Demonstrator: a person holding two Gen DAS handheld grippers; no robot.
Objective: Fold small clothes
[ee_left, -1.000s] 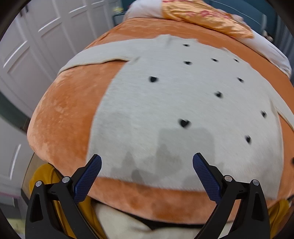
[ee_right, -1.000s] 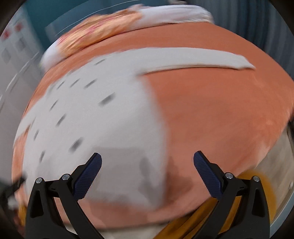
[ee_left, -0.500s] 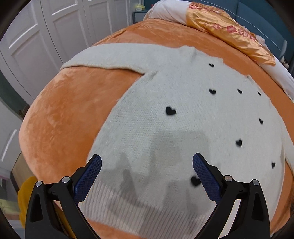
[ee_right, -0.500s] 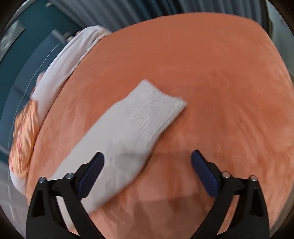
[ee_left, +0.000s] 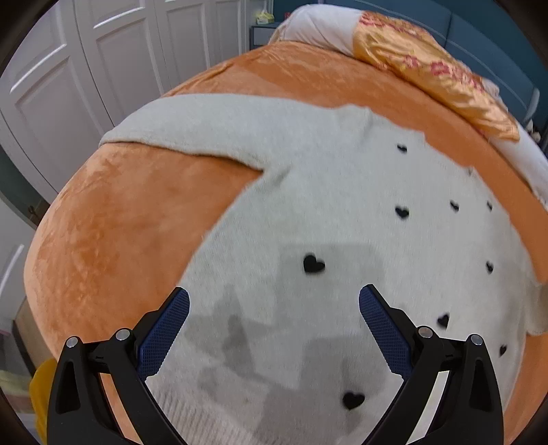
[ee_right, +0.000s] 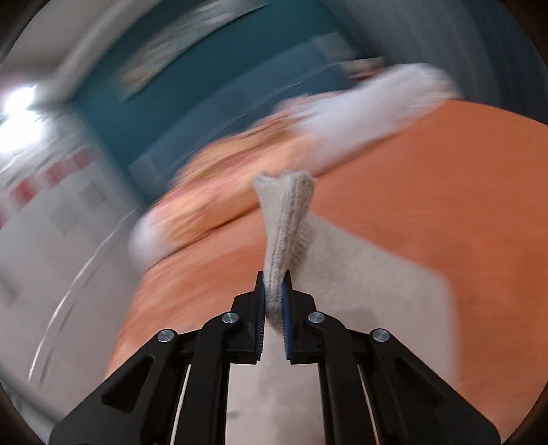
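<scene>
A cream knit sweater [ee_left: 342,219] with small black hearts lies flat on the orange bed cover [ee_left: 120,232]. One sleeve [ee_left: 212,133] stretches out to the left. My left gripper [ee_left: 274,301] is open and empty, hovering over the sweater's lower body near the ribbed hem. My right gripper [ee_right: 274,277] is shut on the ribbed cuff [ee_right: 287,219] of the other sleeve and holds it lifted above the bed cover [ee_right: 445,191]; the sleeve trails down to the right. The right wrist view is motion-blurred.
White wardrobe doors [ee_left: 85,68] stand to the left of the bed. A gold patterned pillow [ee_left: 435,68] and a white pillow [ee_left: 318,27] lie at the head of the bed. A yellow item [ee_left: 41,386] shows below the bed's edge.
My right gripper closed on the sleeve cuff and lifted it off the bed, swinging fast. My left gripper moved forward over the sweater's body and stayed open.
</scene>
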